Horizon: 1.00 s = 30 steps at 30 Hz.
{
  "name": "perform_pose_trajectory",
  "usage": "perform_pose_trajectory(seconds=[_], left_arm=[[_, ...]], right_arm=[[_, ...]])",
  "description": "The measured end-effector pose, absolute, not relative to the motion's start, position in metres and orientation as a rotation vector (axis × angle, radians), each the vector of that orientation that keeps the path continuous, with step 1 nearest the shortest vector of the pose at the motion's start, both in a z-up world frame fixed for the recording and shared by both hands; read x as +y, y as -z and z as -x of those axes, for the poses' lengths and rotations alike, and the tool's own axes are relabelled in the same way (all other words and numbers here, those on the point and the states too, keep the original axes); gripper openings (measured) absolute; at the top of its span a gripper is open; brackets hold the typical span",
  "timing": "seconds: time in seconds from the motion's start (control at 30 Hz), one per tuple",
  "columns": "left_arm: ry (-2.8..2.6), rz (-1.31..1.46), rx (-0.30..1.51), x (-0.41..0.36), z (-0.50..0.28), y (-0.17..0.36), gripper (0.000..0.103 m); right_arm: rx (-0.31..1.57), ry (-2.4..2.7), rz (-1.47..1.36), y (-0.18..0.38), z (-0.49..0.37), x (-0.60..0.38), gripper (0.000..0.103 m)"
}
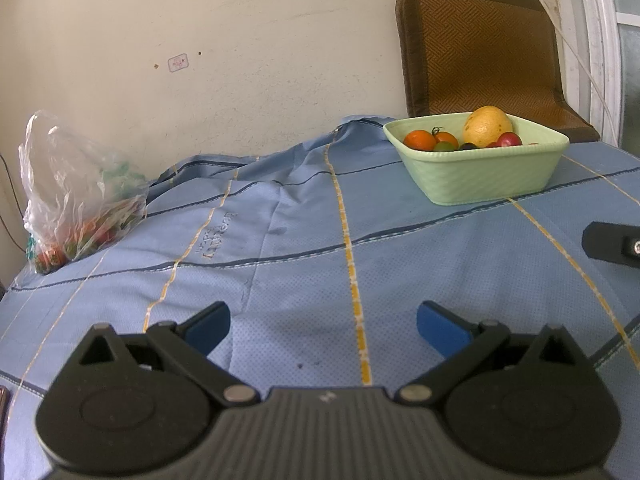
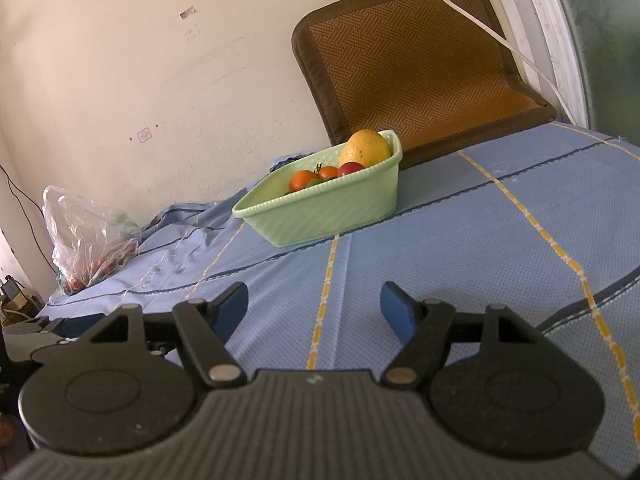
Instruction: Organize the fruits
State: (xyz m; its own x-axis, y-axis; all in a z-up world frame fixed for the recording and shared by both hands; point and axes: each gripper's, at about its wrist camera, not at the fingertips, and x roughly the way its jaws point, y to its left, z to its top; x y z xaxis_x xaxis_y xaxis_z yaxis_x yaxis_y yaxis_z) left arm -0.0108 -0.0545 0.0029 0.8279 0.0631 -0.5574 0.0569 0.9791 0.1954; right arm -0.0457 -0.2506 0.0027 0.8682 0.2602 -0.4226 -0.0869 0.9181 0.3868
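Note:
A light green basket (image 1: 480,172) stands on the blue cloth at the back right. It holds a big yellow fruit (image 1: 487,125), an orange tomato (image 1: 419,139), a red one (image 1: 509,139) and other small fruits. It also shows in the right wrist view (image 2: 320,212), with the yellow fruit (image 2: 365,148). A clear plastic bag (image 1: 76,188) with more red and green small fruits lies at the far left, also in the right wrist view (image 2: 88,236). My left gripper (image 1: 323,330) is open and empty over the cloth. My right gripper (image 2: 314,312) is open and empty.
A brown woven mat (image 1: 480,48) leans on the wall behind the basket. The blue cloth (image 1: 304,240) is wrinkled near the wall. Part of the right gripper (image 1: 612,244) shows at the right edge. White cables (image 2: 480,28) hang at the right.

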Motion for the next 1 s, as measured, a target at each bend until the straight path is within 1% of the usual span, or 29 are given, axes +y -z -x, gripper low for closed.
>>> perform_pose_trajectory(seconds=[1.0], left_arm=[[-0.001, -0.219, 0.590, -0.0563, 0.0116, -0.0025, 0.103]], right_arm=[[0.487, -0.186, -0.368, -0.0024, 0.0456, -0.2503, 0.075]])
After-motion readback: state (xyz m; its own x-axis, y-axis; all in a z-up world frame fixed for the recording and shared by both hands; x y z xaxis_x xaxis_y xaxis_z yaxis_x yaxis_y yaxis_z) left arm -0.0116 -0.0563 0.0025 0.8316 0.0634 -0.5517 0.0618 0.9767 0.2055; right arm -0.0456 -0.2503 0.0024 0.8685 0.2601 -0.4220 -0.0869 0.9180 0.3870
